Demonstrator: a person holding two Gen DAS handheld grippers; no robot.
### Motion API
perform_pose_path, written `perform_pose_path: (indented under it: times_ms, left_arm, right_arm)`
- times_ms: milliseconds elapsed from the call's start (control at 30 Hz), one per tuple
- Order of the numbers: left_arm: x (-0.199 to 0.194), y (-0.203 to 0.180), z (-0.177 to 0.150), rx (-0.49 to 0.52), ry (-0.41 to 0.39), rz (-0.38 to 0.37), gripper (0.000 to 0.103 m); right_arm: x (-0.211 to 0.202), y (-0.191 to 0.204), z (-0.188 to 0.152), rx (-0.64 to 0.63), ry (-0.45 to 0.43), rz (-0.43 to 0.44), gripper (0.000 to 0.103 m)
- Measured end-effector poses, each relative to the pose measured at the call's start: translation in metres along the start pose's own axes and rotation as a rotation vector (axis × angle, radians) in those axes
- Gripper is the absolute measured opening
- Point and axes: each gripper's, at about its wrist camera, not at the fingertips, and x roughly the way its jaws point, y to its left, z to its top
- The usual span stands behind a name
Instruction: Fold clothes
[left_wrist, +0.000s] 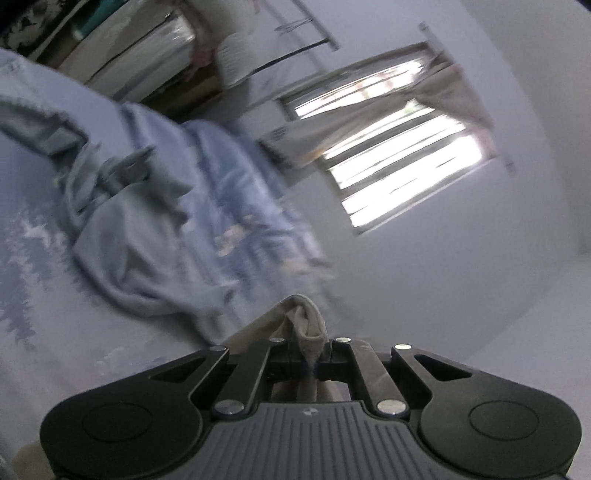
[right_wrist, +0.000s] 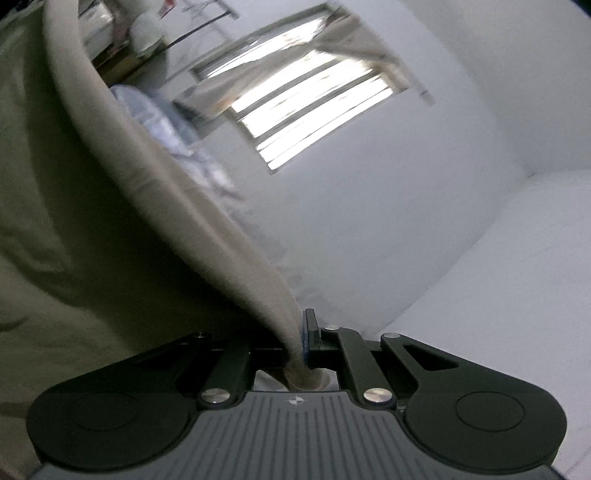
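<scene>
Soft cloth, matt black plastic

The beige garment (right_wrist: 74, 206) is matt knit cloth; the blue bedding (left_wrist: 155, 229) looks fuzzy. Both grippers (left_wrist: 310, 354) (right_wrist: 299, 343) are matt black plastic with shiny metal rivets.

We see our right gripper (right_wrist: 300, 345) clamped on a thick hem of the beige garment (right_wrist: 74, 206); the cloth sweeps up and left, filling that side; beyond it a blurred blue cloth (right_wrist: 155, 118) and a bright barred window (right_wrist: 306, 107) on a pale wall (right_wrist: 424, 192).
</scene>
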Motion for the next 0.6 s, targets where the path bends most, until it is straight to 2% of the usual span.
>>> perform_pose_path:
  times_ms: [200, 267, 467, 600]
  left_arm:
    - [0.083, 0.040, -0.008, -0.017, 0.083, 0.162, 0.000]
    - [0.107, 0.048, -0.010, 0.006, 0.093, 0.202, 0.000]
    - [0.188, 0.082, -0.017, 0.041, 0.153, 0.294, 0.000]
    - [0.226, 0.110, -0.027, 0.071, 0.208, 0.346, 0.000]
  right_arm:
    - [0.089, 0.049, -0.017, -0.028, 0.101, 0.148, 0.003]
    - [0.117, 0.059, -0.023, -0.034, 0.134, 0.189, 0.003]
    - [0.225, 0.081, -0.034, -0.002, 0.250, 0.335, 0.004]
    - [0.271, 0.102, -0.053, 0.012, 0.325, 0.431, 0.004]
